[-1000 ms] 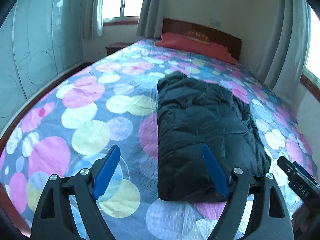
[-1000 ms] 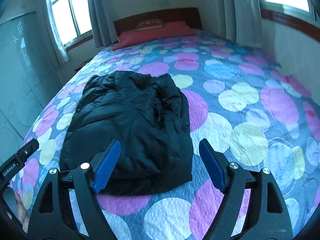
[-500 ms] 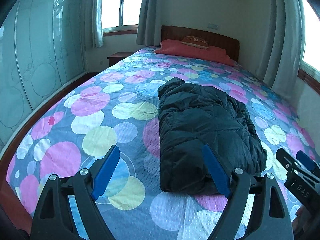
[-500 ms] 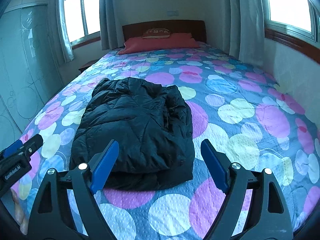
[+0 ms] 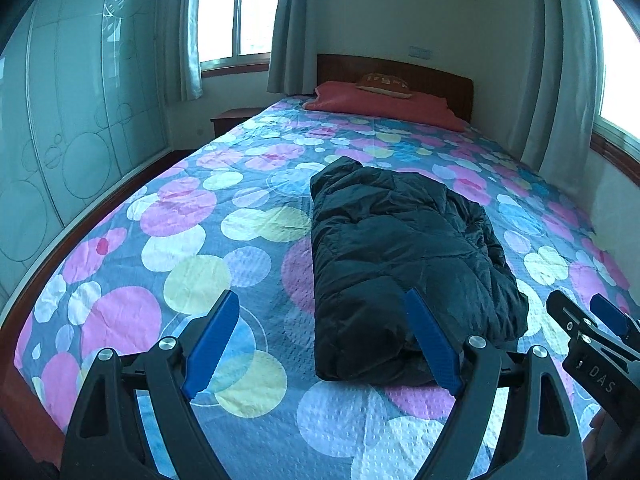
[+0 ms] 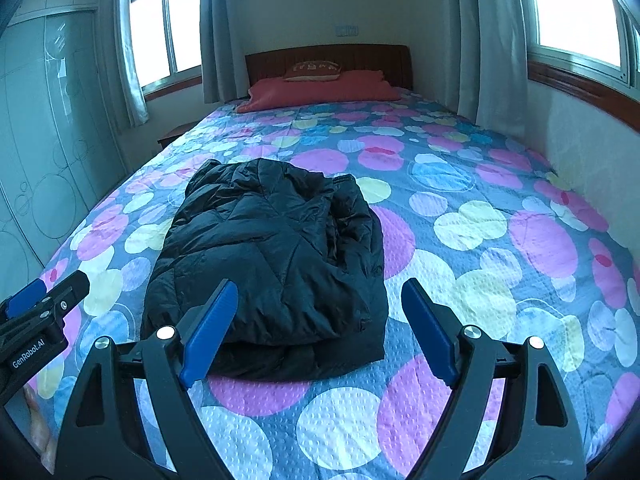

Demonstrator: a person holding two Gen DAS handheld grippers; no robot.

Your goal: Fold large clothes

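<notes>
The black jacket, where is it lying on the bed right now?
The black jacket lies folded on the circle-patterned bedspread near the foot of the bed, left of centre in the right wrist view, far from the red pillow.

Black puffer jacket [image 5: 404, 256] [image 6: 276, 256], folded into a bulky rectangle, lying on bed

Polka-dot bedspread [image 5: 192, 248], red pillow [image 6: 316, 90], wooden headboard [image 6: 360, 58], grey curtains [image 5: 286, 24], bright windows [image 6: 164, 28].

Both wrist views from the bed's [image 5: 120, 280] foot, facing the headboard [image 6: 328, 58], sharing the jacket [image 5: 400, 264].
</notes>
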